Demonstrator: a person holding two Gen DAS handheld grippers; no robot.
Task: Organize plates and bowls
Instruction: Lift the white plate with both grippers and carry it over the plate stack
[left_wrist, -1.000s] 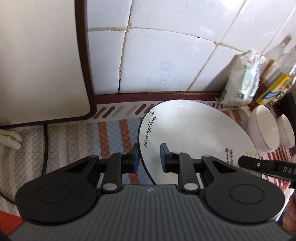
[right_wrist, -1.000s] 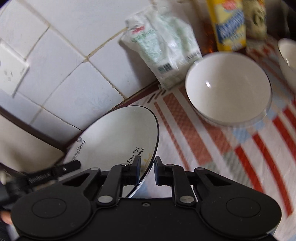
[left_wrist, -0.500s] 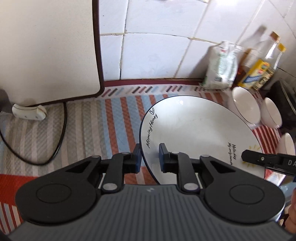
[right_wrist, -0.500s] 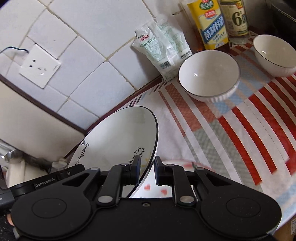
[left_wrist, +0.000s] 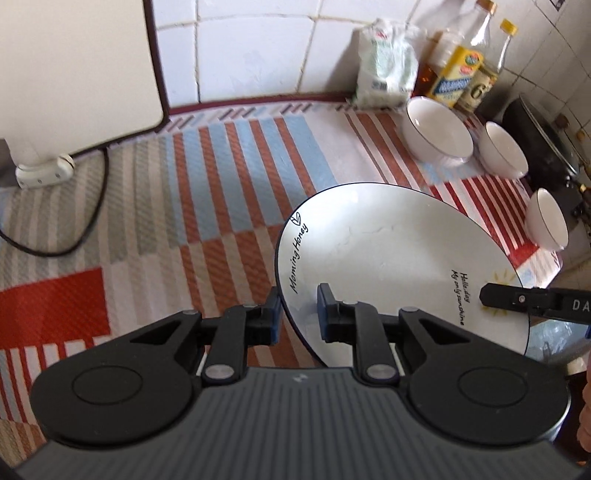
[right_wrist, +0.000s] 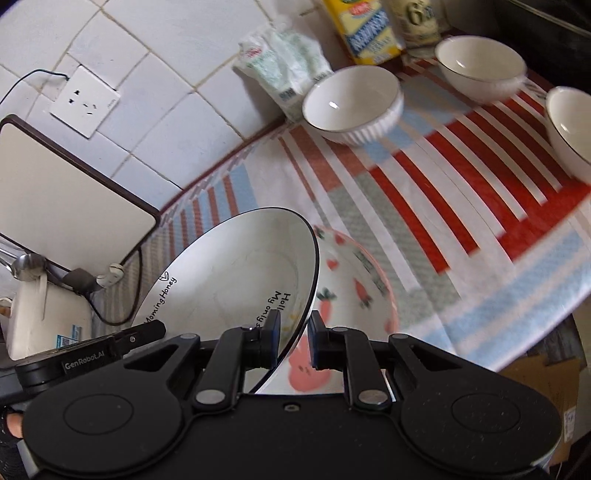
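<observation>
Left wrist view: left hand-held gripper (left_wrist: 298, 309) clamped on rim of white plate (left_wrist: 388, 254), held tilted above striped surface (left_wrist: 221, 177); three white bowls (left_wrist: 439, 131) near far right edge. Right wrist view: right hand-held gripper (right_wrist: 293, 339) nearly closed, pinching plate's opposite rim; strawberry-print plate (right_wrist: 354, 280) lies beneath, near the front edge.

Bright daylight, fisheye-curved edges — slight motion blur, soft glare.
</observation>
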